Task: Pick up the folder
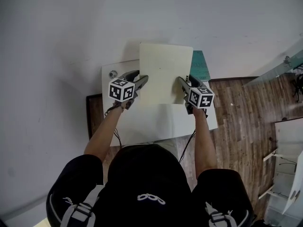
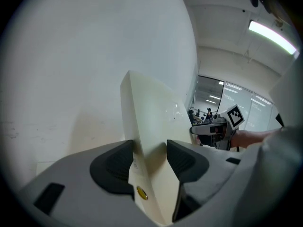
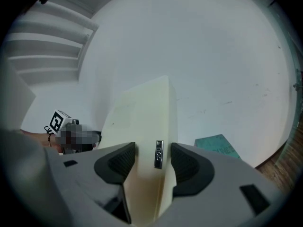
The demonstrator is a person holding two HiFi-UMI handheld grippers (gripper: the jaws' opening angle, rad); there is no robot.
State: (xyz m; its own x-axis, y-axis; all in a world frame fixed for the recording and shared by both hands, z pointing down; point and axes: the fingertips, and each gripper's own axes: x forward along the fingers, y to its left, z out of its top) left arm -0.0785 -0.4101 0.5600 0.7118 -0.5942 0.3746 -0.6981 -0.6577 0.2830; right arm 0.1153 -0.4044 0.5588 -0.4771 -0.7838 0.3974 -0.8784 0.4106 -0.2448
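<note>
folder [image 1: 163, 72]: cream, was up over the tabletop's [image 1: 156, 124] far side, held between both grippers.
left gripper [image 1: 143, 81]: fingers [image 2: 113, 167] were clamped on its left edge.
right gripper [image 1: 182, 82]: fingers [image 3: 189, 167] gripped its right edge, beside a metal clip [image 3: 158, 154].

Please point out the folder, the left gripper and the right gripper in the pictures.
folder [image 1: 165, 72], head view, middle of its cream cover.
left gripper [image 2: 149, 152], left gripper view, midway between its fingertips.
right gripper [image 3: 153, 157], right gripper view, midway between its fingertips.

Cream folder [image 1: 163, 74], teal book [image 1: 200, 66]
</note>
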